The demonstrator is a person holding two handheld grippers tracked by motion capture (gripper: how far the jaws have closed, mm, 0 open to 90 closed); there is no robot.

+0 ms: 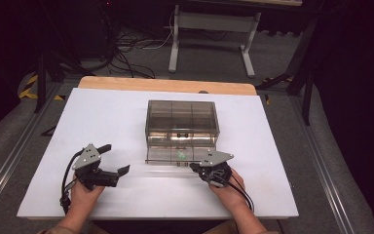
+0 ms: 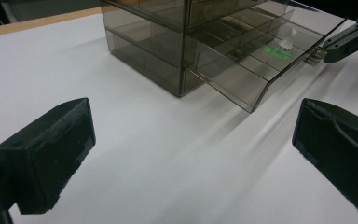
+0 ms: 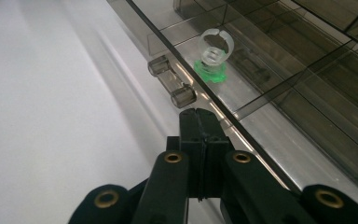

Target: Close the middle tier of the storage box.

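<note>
On the white table (image 1: 107, 122) stands 1 smoky clear drawer cabinet (image 1: 181, 117) with 1 drawer (image 1: 177, 155) pulled out. The drawer holds 1 small clear ring piece on a green base (image 3: 213, 56). 2 grippers, the left gripper (image 1: 117, 158) and the right gripper (image 1: 195, 166), rest near it, held by 2 hands.

Place: lab or test workspace.
Bench (image 1: 107, 126): white sheet over a wooden top, wood exposed along the far edge.
Floor beyond far edge: loose black cables (image 1: 126, 58), grey metal frame legs (image 1: 212, 41).
Left corner: yellow-black hazard tape (image 1: 28, 85).
Surroundings: dark curtains.
</note>
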